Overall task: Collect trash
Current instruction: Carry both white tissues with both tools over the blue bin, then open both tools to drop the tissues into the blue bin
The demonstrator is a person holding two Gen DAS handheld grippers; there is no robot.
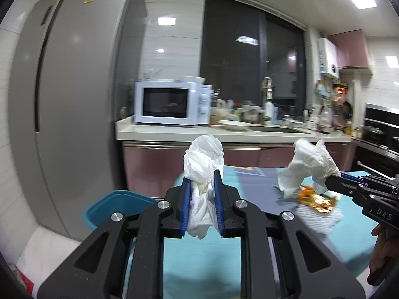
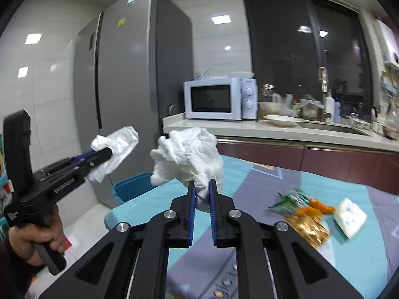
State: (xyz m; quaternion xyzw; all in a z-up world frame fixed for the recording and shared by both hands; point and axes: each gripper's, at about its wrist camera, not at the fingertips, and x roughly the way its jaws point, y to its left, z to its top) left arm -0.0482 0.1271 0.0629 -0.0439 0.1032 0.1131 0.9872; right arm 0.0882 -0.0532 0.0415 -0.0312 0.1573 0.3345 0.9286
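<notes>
Holding crumpled white tissues above a teal-covered table, both grippers are raised in a kitchen.

The left gripper has its blue-padded fingers closed narrowly on one tissue wad; the right gripper pinches a second wad. A teal bin stands at the table's far left edge. Orange peel, a gold wrapper and a white packet lie on the table to the right.
</notes>
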